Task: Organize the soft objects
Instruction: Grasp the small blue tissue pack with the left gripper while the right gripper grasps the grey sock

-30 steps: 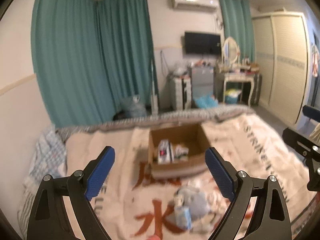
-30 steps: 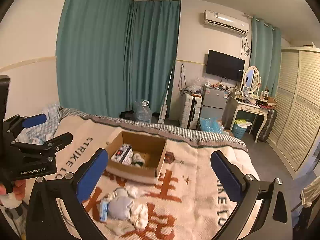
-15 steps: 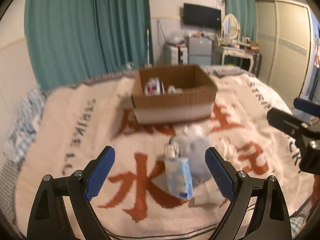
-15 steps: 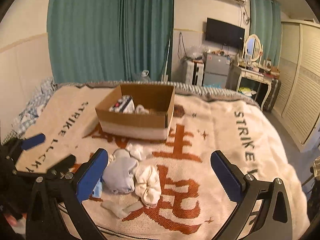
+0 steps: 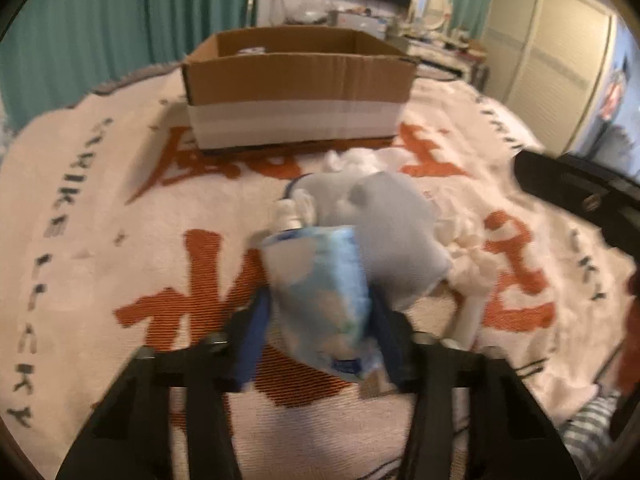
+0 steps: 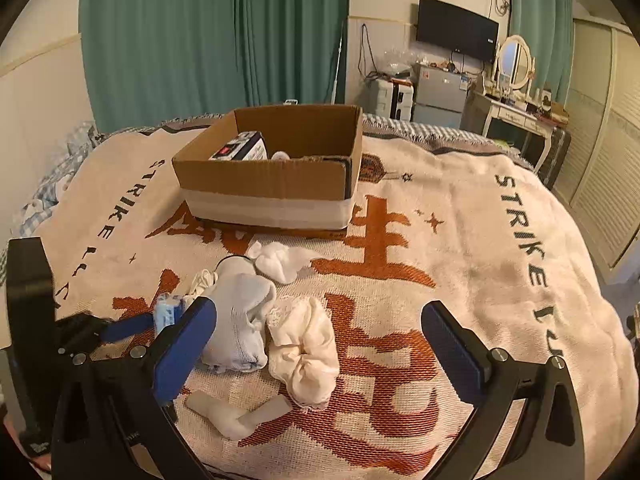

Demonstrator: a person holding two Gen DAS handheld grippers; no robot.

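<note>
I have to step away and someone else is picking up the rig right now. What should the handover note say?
Left claw: closed on the blue tissue pack, low over the blanket.
Right claw: open, empty, above the sock pile.
Things: grey sock bundle, cream sock bundle, white sock and a flat pale piece lie in front of the cardboard box.
Done: box already holds a few items.
Left: box the tissue pack, then the loose pieces.
</note>
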